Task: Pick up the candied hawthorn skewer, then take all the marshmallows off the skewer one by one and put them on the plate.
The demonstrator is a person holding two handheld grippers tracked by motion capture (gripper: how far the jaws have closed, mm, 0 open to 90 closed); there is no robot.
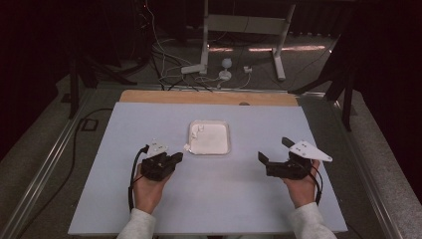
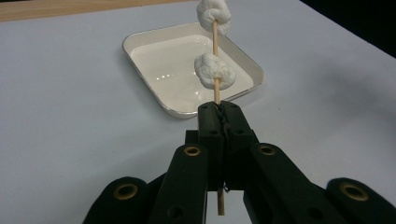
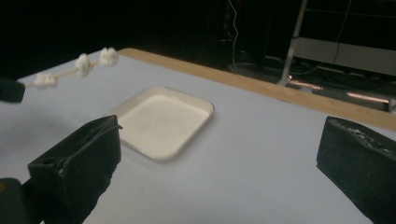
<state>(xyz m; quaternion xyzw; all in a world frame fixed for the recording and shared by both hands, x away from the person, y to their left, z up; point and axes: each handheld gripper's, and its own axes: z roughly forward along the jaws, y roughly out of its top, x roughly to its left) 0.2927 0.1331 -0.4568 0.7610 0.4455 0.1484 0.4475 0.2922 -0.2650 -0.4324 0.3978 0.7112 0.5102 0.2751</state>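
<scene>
**Wooden skewer of marshmallows held over the tray**

A wooden skewer [image 2: 215, 88] is clamped between the jaws of the left gripper [image 2: 218, 109], white marshmallows [image 2: 214, 71] threaded on it, above the tray's edge at 7 o'clock. The right gripper [image 3: 224, 154] is held apart and empty at 4 o'clock of the tray. The white tray [image 1: 226, 145] lies mid-tabletop [image 1: 149, 114]. Stripping or unloading is judged in hand; next, a steady approach by the right gripper is called for. No writing is readable.

Left tool [image 1: 175, 157]: black two-jaw body, brass-ringed pivot holes on the linkage arms, small screws in the jaw blocks, grey three-cornered plate on top, black cable looping from the rear. Right tool [image 1: 272, 152]: black, blocky pads, larger grey pointed plate, black cable. Person: light grey sleeves at both wrists.
</scene>
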